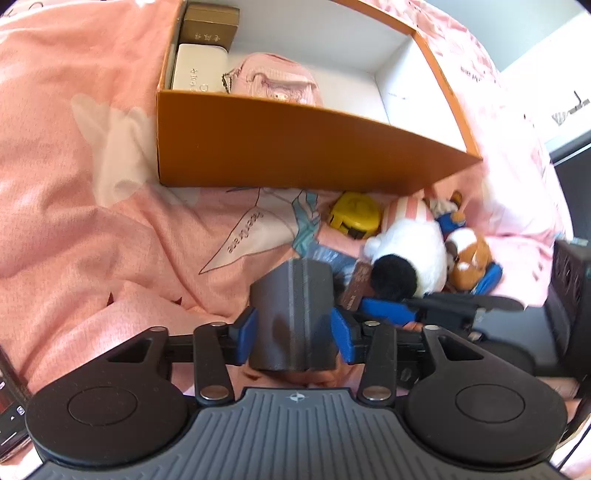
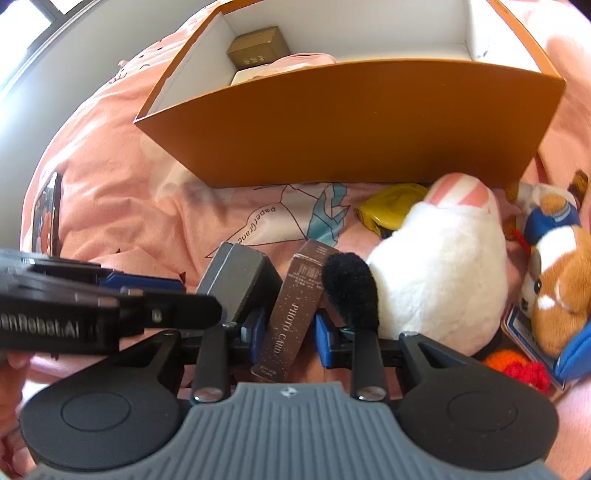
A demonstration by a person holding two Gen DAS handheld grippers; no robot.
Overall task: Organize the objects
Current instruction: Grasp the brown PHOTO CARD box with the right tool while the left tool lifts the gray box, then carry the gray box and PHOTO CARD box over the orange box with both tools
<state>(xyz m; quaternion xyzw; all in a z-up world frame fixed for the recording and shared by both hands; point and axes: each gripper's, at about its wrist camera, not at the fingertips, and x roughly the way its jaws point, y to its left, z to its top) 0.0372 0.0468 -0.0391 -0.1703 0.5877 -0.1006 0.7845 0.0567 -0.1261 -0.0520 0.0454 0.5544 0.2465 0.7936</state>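
My left gripper (image 1: 294, 330) is shut on a dark grey box (image 1: 291, 306), its blue pads pressing on both sides. The box is held upright above the pink bedspread (image 1: 92, 221). My right gripper (image 2: 289, 330) is shut on a slim brown box (image 2: 295, 295) printed "PHOTO CARD", tilted a little, just right of the grey box (image 2: 240, 280). An open orange storage box (image 1: 295, 147) lies ahead of both. It holds a gold-brown box (image 1: 210, 26), a white case (image 1: 195, 68) and a pink pouch (image 1: 273, 77) at its left end.
A white plush with a black ear (image 2: 436, 280), a brown and white plush dog (image 2: 561, 291) and a yellow toy (image 2: 391, 206) lie right of the grippers, below the orange box. A phone (image 2: 46, 210) lies on the bed at the left. Red yarn (image 2: 517, 365) sits at lower right.
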